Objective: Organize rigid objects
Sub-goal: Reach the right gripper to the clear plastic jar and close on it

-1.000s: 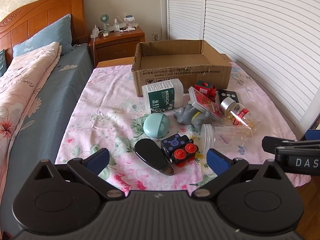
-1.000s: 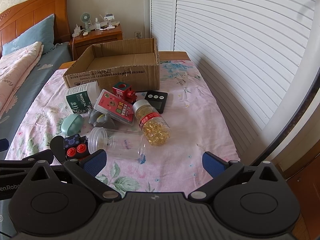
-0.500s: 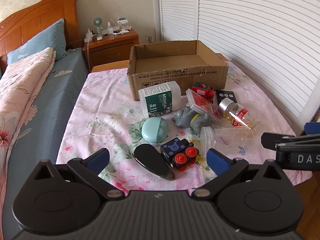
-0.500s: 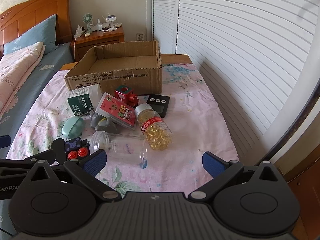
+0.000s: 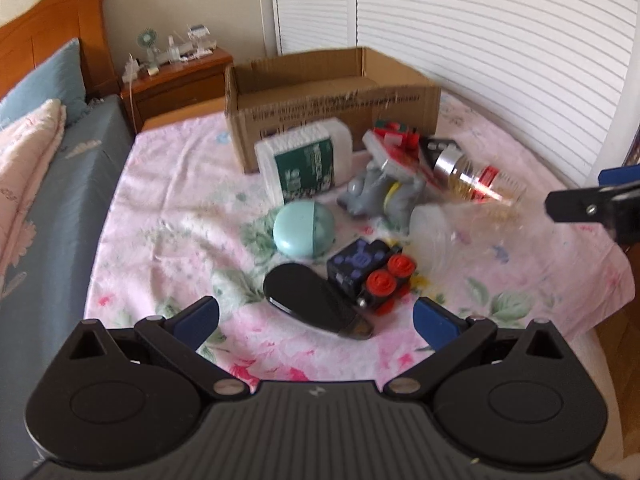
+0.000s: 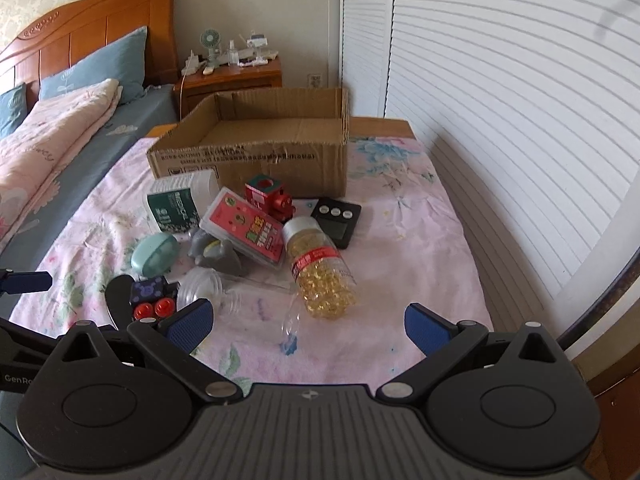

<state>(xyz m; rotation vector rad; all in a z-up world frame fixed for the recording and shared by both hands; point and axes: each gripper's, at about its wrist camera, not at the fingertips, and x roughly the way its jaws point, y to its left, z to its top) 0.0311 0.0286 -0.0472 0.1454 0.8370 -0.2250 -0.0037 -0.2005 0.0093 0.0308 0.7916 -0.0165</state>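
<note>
— Grippers first, please: how did you hold them at this moment?

— Your left gripper point(image 5: 316, 316) stood with its blue pads wide apart and nothing between them, low over the near edge of the flowered cloth point(image 5: 168, 216). Your right gripper point(image 6: 308, 324) was spread the same way and also held nothing. Its tip showed at the right side of the left wrist view.

— And where were the things you had to organize?

— All of them lay on the cloth, in front of the cardboard box point(image 6: 256, 152). The box stood open at the far side, and no object was visible inside it. Nearest to your left gripper lay a black oval case point(image 5: 308, 300), touching a dark toy block with red wheels point(image 5: 368, 272). Just behind them was a mint green round case point(image 5: 304, 230). A white bottle with green label point(image 6: 178, 204) lay on its side close to the box wall. A grey toy animal point(image 6: 218, 254) carried a red card box point(image 6: 246, 228) that leaned on it. Behind the card box stood a red toy train point(image 6: 270, 196), and a black device with three buttons point(image 6: 336, 220) lay to the right of it. A bottle of yellow capsules point(image 6: 320, 272) lay on its side, and a clear empty jar point(image 6: 240, 296) lay just beside it, near your right gripper's left pad.
</note>
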